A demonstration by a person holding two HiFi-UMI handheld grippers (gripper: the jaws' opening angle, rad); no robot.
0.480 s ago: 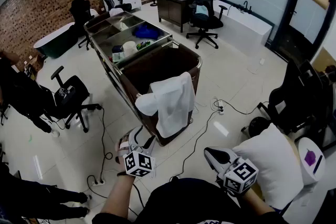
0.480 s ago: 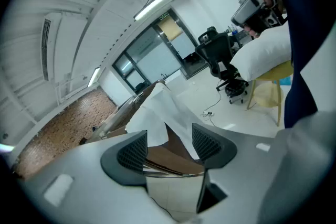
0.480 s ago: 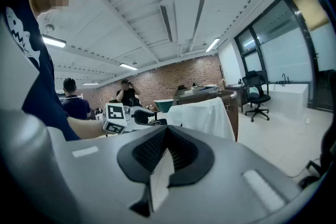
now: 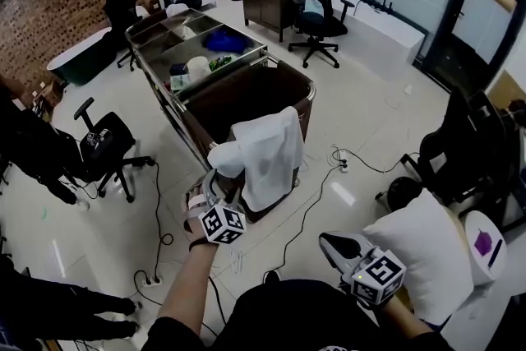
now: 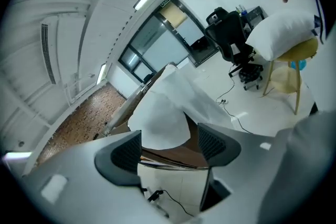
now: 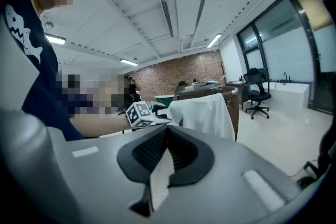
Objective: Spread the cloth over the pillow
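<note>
The white cloth (image 4: 269, 154) hangs over the near edge of a brown bin (image 4: 246, 103) at the end of a long metal cart (image 4: 164, 53). Most of it drapes down the outer wall, and one end is bunched on the rim at the bin's near left corner.

The left gripper (image 4: 211, 180) reaches toward that bunched end with its jaws spread wide and nothing pressed between the pads. In the left gripper view the cloth (image 5: 160, 118) fills the gap between the two dark pads (image 5: 122, 157), yet it lies past them rather than in their grip. Whether a fingertip brushes the fabric I cannot tell.

The right gripper (image 4: 330, 242) sits low near the person's body, well apart from the bin, its jaws closed tight on each other – its own view shows the ribbed pads (image 6: 181, 152) meeting with nothing between them. Past them that view shows the cloth (image 6: 202, 113) on the bin.

The pillow (image 4: 421, 255) is white and plump, and it stands just to the right of the right gripper. It rests tilted on a pale yellow chair (image 5: 294, 57) (seen best in the left gripper view) – on the opposite side of the person from the cart.
</note>
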